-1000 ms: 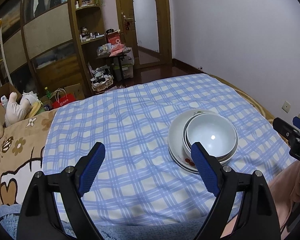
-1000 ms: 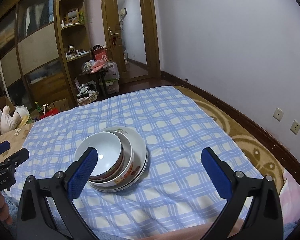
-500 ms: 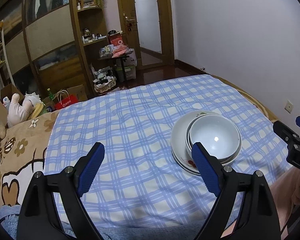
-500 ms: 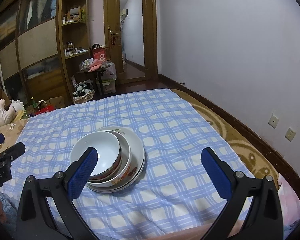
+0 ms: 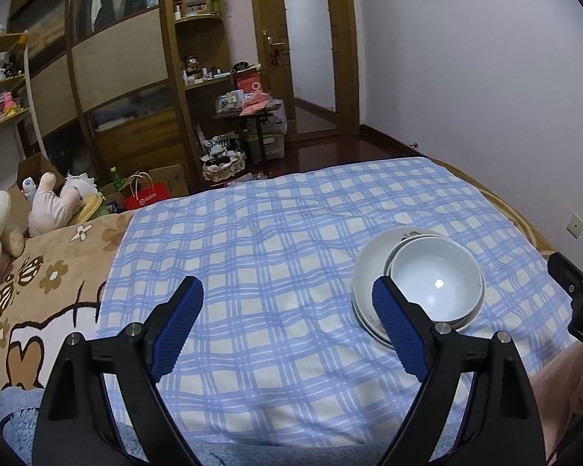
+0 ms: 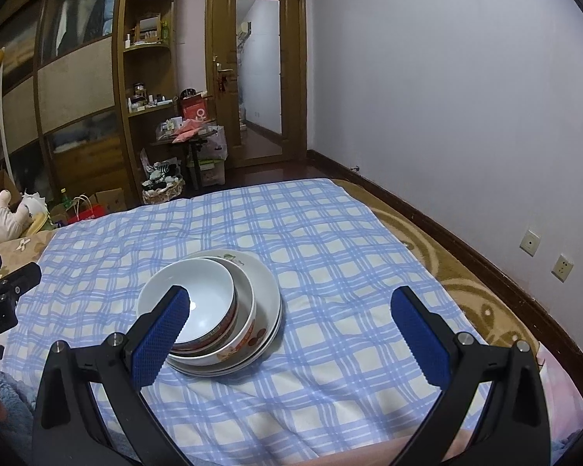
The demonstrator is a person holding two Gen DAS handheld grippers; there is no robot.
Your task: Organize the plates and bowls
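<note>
A: In the left wrist view, how does the left gripper (image 5: 287, 322) stand?

B: Its blue-padded jaws are wide apart with nothing between them but the blue checked sheet (image 5: 276, 233) of the bed. The right finger (image 5: 398, 334) overlaps the near left edge of the stack in the picture, though whether it touches cannot be told.

A: And the stack?

B: A small white bowl (image 5: 435, 285) sits inside a larger bowl (image 5: 387, 268), and both rest on a white plate (image 5: 373, 260), on the right side of the sheet, near the camera. The right gripper (image 5: 579, 291) shows only as a black part at the far right edge.

A: The right wrist view?

B: The right gripper (image 6: 291, 328) is also spread wide and empty. The stack lies to the left, behind its left finger (image 6: 161, 336): small bowl (image 6: 198, 291) with a dark red band, larger bowl (image 6: 245, 318) with red fruit on its side, then plates (image 6: 266, 283) below. Part of the left gripper (image 6: 4, 291) shows at the left edge. Plush toys (image 6: 7, 215) lie far left.
</note>
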